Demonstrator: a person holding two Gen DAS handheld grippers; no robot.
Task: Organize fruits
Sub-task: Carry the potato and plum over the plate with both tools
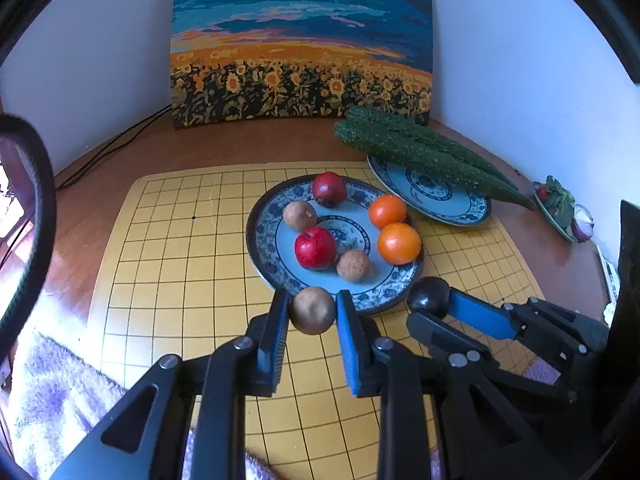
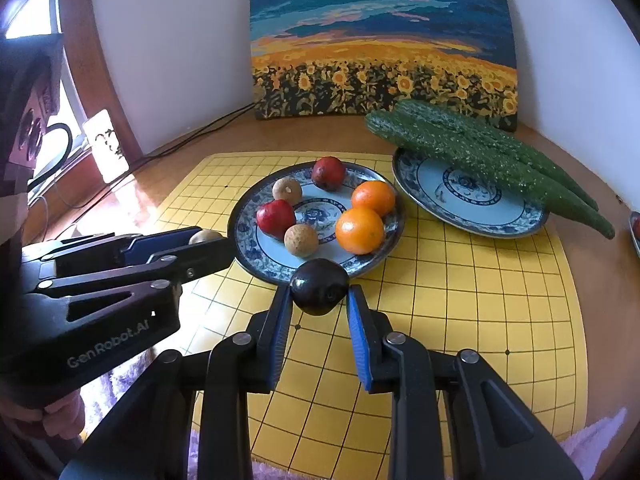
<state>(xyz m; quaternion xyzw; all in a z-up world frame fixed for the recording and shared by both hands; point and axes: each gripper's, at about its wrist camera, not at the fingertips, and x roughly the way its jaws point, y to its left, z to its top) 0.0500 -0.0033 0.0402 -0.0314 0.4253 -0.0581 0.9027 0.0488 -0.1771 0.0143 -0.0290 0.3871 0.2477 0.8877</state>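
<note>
A wooden surface [image 1: 224, 148] runs into a corner of pale walls, with a sunflower painting [image 1: 300, 40] leaning against the wall at its back edge. A yellow gridded mat [image 1: 180, 260] covers the middle of the surface.

On the mat stands a blue-patterned plate [image 1: 262, 236] holding six fruits: two red apples, one [image 1: 315, 247] toward the plate's near side and one [image 1: 329, 189] at its far rim; two oranges [image 1: 399, 243] touching on the right side; and two tan round fruits [image 1: 353, 265], one beside the near apple and one further back. A second blue-patterned plate [image 1: 440, 196] sits just beside the first, toward the right edge of the surface, and carries two bumpy green gourds [image 1: 420, 148] that overhang its rim.

The left gripper [image 1: 313, 310] is at the near rim of the fruit plate. Its fingers [image 1: 347, 316] are clamped on a brown round fruit [image 1: 312, 310], held clear of the mat.

The right gripper [image 2: 319, 292] is just beside it, also at the near rim. Its fingers [image 2: 358, 320] are clamped on a dark purple round fruit [image 2: 319, 286], likewise off the mat.

A small dish of greens [image 1: 560, 208] sits near the right edge. A hand [image 2: 60, 416] grips the left gripper's handle.
</note>
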